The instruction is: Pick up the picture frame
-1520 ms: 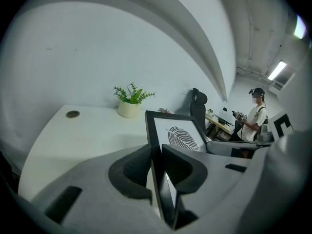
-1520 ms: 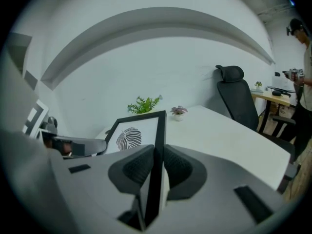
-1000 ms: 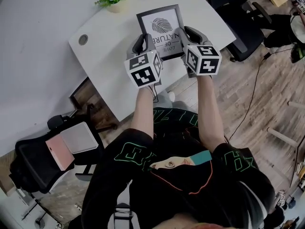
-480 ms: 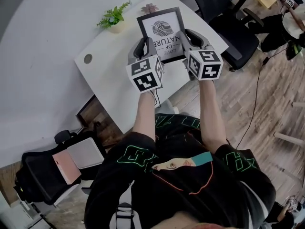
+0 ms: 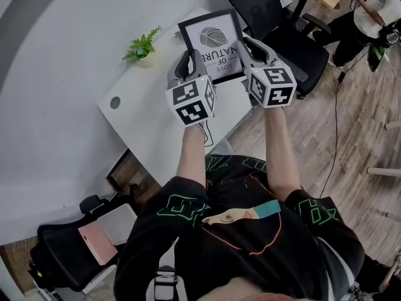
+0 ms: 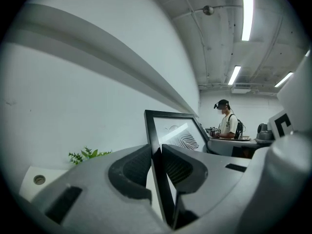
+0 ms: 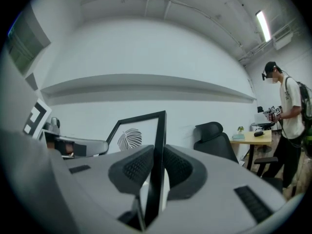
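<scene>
- While we held the picture frame (image 5: 212,39) up between the two tools, the left hand-held gripper (image 5: 188,60) was clamped on its left edge.
- Seen along that hand-held gripper (image 6: 155,152), the black moulding of the frame (image 6: 178,133) sat pinched between the two ribbed pads, with no gap on either side.
- Our right hand-held gripper (image 5: 254,46) gripped the opposite edge in the same way. In its own view (image 7: 158,152) the jaws pressed on both faces of the frame (image 7: 134,135).
- We had the frame upright, spanning the gap from one hand-held gripper to the other, with its leaf print facing us.
- The white desk (image 5: 144,115) lay below both hand-held grippers, and the frame was off its surface.
- A small potted plant (image 5: 141,47) stood on the desk, to the left of the left hand-held gripper and well apart from it.
- A black office chair (image 5: 276,17) stood beyond the right hand-held gripper, past the end of the desk.
- Far off to the right of the right hand-held gripper, a person (image 7: 285,116) stood in the room.
</scene>
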